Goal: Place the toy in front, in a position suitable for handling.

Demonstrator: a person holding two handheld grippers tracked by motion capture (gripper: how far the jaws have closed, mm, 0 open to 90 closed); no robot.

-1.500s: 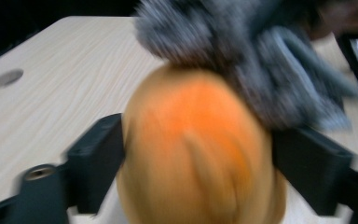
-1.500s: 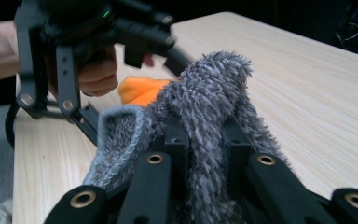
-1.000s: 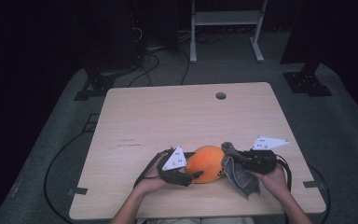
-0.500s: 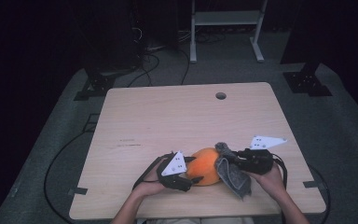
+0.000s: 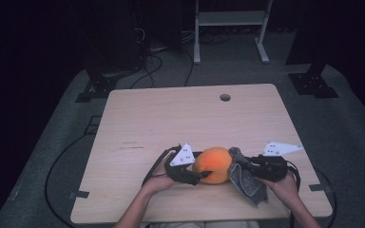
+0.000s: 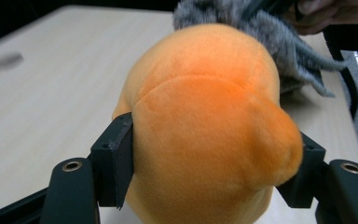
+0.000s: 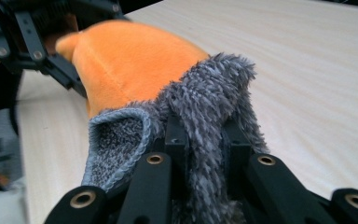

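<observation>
A round orange plush toy [image 5: 212, 164] is near the table's front edge. My left gripper [image 5: 197, 176] comes at it from the left. In the left gripper view the plush [image 6: 205, 116] bulges between the two pads [image 6: 116, 154], which press into its sides. The jaws of the left gripper [image 6: 209, 165] have just been closing a little on it. My right gripper [image 5: 241, 167] is shut on a grey fuzzy cloth [image 5: 251, 184] that hangs against the plush's right side. In the right gripper view the right gripper [image 7: 205, 135] pinches a fold of the cloth [image 7: 209, 102], with the plush [image 7: 130, 60] just behind it.
The light wooden table [image 5: 171, 123] has a round cable hole [image 5: 225, 97] at the back. Black cables [image 5: 62, 161] lie on the grey floor to the left, and a white stand frame [image 5: 228, 28] is beyond the table. Both hands work close to the front edge.
My left hand has risen slightly with the plush in its jaws. The right gripper still pinches the grey cloth against the plush, and it has hardly moved.
</observation>
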